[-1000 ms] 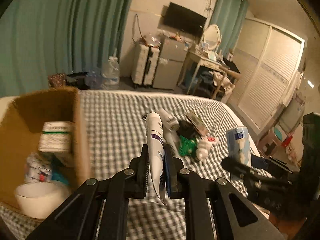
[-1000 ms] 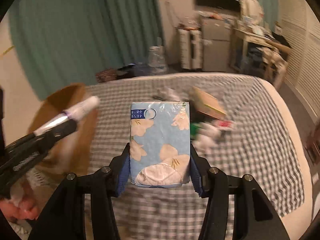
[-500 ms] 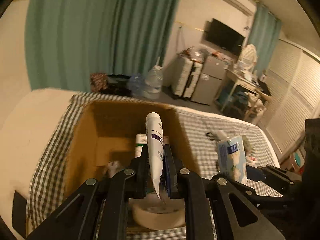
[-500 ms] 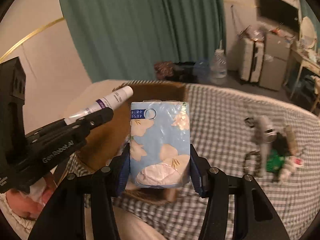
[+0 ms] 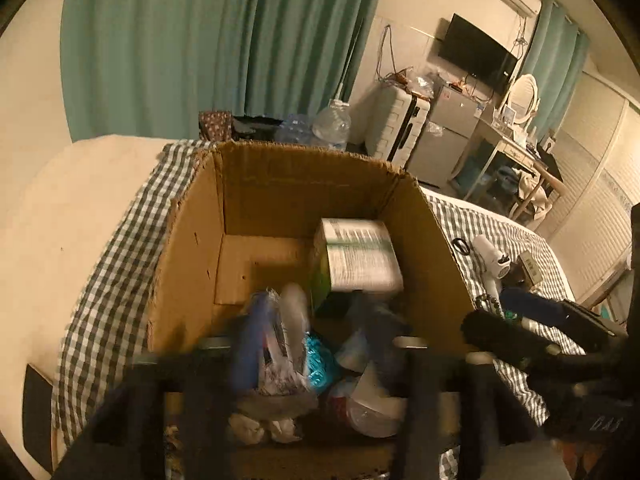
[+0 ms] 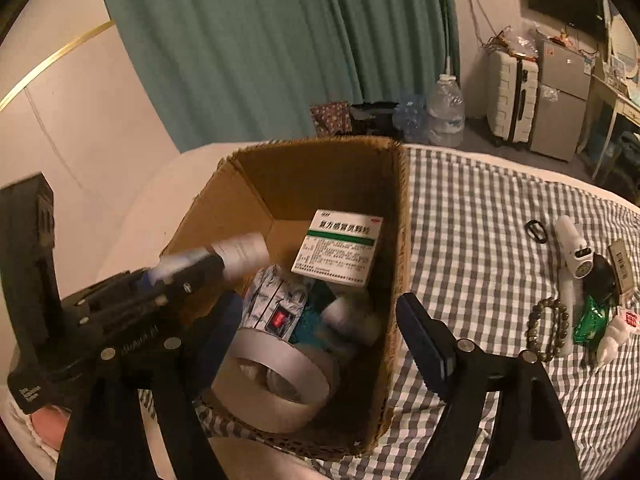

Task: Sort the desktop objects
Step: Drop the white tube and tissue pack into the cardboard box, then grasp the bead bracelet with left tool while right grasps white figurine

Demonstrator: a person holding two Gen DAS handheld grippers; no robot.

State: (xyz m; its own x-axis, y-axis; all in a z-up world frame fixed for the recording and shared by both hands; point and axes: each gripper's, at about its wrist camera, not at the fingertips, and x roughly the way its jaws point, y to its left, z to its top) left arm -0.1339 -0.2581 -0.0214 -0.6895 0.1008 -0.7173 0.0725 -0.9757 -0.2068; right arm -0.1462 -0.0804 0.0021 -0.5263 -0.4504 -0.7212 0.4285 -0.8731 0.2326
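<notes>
An open cardboard box (image 5: 200,240) (image 6: 400,220) stands on the checked bedcover. My left gripper (image 5: 312,344) (image 6: 188,276) hangs blurred over its near side with its jaws opening. The white tube (image 5: 294,308) (image 6: 240,252) is loose between them, and the pads are not pressing it. My right gripper (image 6: 324,328) (image 5: 520,320) is over the box too, its jaws opening with nothing between them. The blue tissue pack is out of its grip, and I cannot make it out for certain among the contents. A white medicine carton (image 6: 340,248) leans against the box's right wall.
The box also holds a wide tape roll (image 6: 276,376) and a foil packet (image 6: 276,304). Right of it on the bedcover (image 6: 480,220) lie a bead bracelet (image 6: 548,328), a green packet (image 6: 592,320), a white device (image 6: 572,248) and a black ring (image 6: 536,232).
Both grippers have come over the box and their jaws have spread. The tissue pack has left the right gripper. The tube has come free of the left pads.
</notes>
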